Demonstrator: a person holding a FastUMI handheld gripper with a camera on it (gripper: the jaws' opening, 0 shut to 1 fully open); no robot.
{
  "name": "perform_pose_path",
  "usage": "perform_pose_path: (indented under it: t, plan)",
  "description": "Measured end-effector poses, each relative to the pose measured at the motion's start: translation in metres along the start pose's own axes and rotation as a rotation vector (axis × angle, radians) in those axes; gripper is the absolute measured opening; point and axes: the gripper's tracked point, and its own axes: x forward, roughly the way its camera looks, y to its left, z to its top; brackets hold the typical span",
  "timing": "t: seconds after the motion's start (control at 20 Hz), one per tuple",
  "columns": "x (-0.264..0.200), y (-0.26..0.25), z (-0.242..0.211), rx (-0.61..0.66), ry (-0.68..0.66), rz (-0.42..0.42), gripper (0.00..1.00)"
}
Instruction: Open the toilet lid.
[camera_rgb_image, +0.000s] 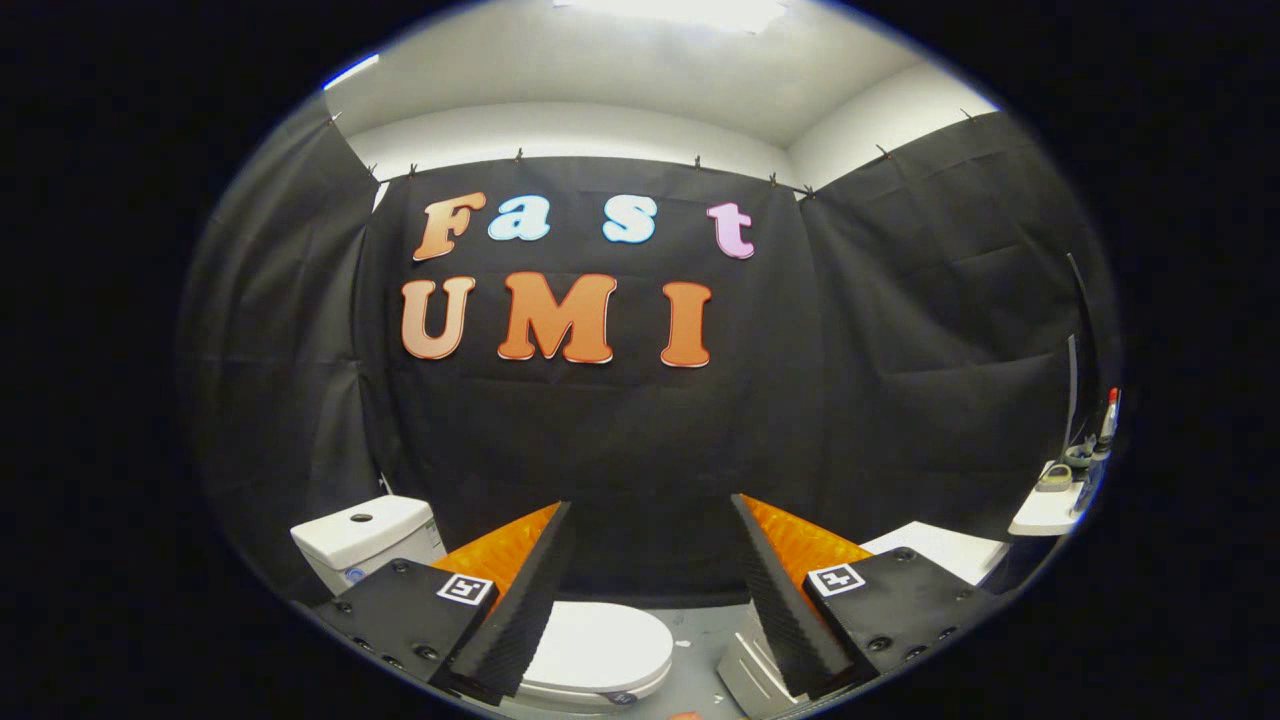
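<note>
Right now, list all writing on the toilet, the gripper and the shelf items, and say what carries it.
No text is readable.
Toilet tank: a small blue mark, too small to read.
Toilet lid: shut, no writing seen.
Gripper, fingers open with the lid below and between them: two square markers bearing patterns, no words.
Bottle on the shelf: too small to read.

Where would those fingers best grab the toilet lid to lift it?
Probably the lid's rounded front rim, the end farthest from the tank, coming from the front. It lies flat and closed, so only the edge offers a hold. The gripper hangs open above it.
</note>
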Motion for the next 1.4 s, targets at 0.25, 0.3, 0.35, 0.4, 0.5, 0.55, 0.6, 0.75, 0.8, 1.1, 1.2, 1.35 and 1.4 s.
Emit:
perform_pose_path:
  t: [0.25,0.3,0.35,0.4,0.5,0.55,0.6,0.75,0.8,1.1,1.2,1.35,1.4]
  plan:
    - [0.017,0.002,-0.095,0.157,0.150,0.085,0.99]
    - [0.020,-0.001,-0.115,0.200,0.177,0.095,0.99]
    - [0.027,-0.007,-0.132,0.245,0.194,0.099,0.99]
    - [0.032,-0.011,-0.155,0.297,0.228,0.101,0.99]
    - [0.044,-0.011,-0.206,0.409,0.311,0.121,0.99]
    - [0.049,-0.013,-0.232,0.451,0.354,0.120,0.99]
    - [0.051,-0.013,-0.258,0.480,0.403,0.125,0.99]
    - [0.046,-0.018,-0.339,0.508,0.569,0.110,0.99]
    - [0.046,-0.019,-0.362,0.508,0.602,0.100,0.99]
    - [0.058,-0.017,-0.460,0.691,0.734,0.036,0.99]
    - [0.055,-0.014,-0.488,0.760,0.799,0.025,0.99]
    - [0.058,-0.001,-0.521,0.865,0.865,0.038,0.98]
    - [0.057,0.002,-0.531,0.882,0.885,0.037,0.98]
